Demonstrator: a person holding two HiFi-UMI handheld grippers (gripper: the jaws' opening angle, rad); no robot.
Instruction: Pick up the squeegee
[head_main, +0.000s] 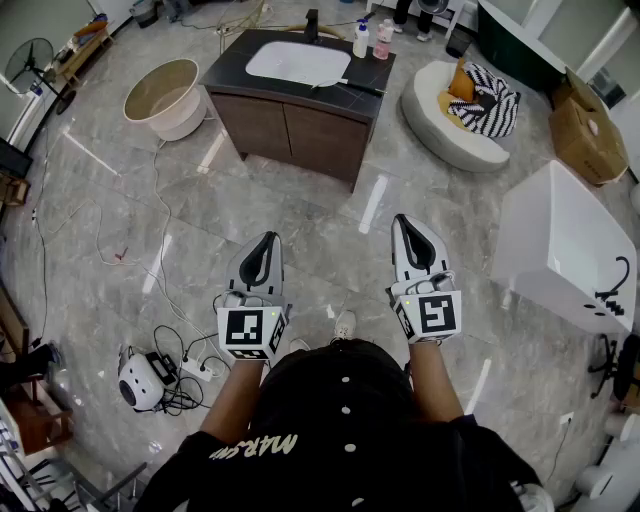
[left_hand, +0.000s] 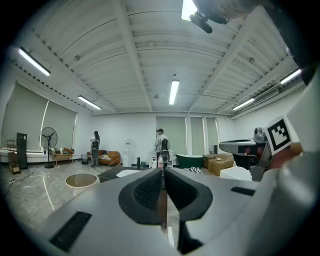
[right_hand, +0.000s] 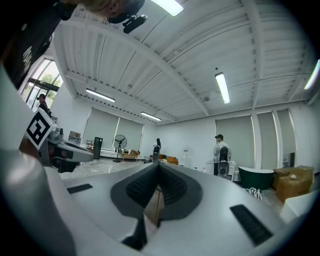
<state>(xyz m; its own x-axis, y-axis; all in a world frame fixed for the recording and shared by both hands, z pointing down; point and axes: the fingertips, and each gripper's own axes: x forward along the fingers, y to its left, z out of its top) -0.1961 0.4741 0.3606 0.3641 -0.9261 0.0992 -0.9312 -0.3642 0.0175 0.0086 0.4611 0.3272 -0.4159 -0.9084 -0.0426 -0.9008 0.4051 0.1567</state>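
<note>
Left tool (head_main: 268, 240) and right tool (head_main: 405, 220) are hovering closed, empty; squeegee (head_main: 350, 86), lying on upper-centre tabletop (head_main: 225, 70), is looking light, its stiff handle the likely hold.

I hold my left gripper (head_main: 266, 240) and right gripper (head_main: 405, 222) side by side, pointing toward twelve o'clock, jaws together, empty.

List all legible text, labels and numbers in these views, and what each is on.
"MAR.C" plus an unclear last letter, upside down: the person's black shirt.
Bottles on the vanity: labels too small to read.
Marker cubes: square patterns only, no letters.
Nothing else is legible.
</note>
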